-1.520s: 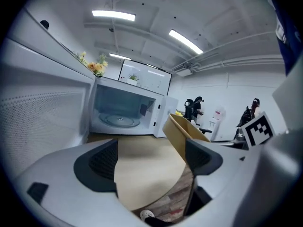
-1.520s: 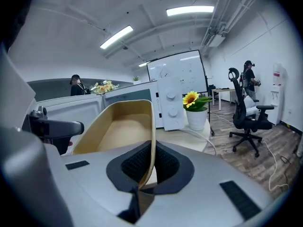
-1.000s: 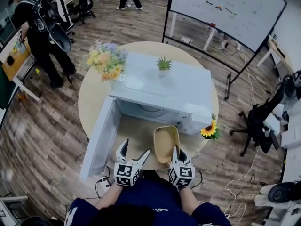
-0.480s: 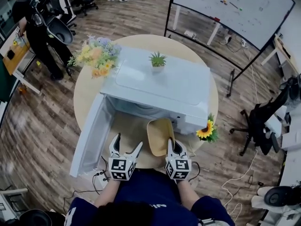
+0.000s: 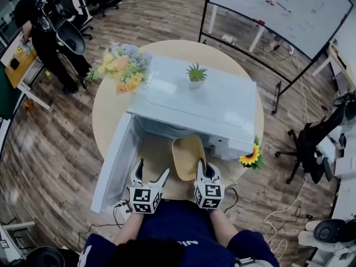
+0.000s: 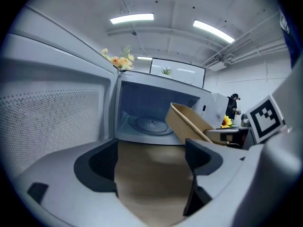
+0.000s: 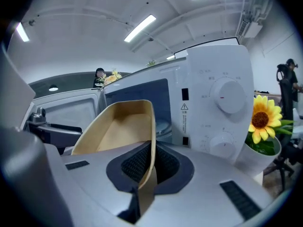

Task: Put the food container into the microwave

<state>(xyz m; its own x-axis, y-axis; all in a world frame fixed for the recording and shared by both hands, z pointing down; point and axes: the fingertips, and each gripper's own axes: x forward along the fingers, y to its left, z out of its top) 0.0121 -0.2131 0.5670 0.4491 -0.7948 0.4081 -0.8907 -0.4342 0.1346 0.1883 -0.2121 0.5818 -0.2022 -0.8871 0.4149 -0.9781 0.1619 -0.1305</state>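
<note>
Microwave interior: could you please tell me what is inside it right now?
Only the round turntable shows on the floor of the open microwave. The tan food container, held at the opening, covers the cavity's right side.

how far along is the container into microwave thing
Done: the microwave door stands open. In hand: the right gripper pinches the food container by its rim, in front of the opening. Left: set it on the turntable and let go. The left gripper is open, empty.

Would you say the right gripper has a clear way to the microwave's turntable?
Probably yes: the door stands wide open and nothing lies between the right gripper, holding the container, and the turntable.
</note>
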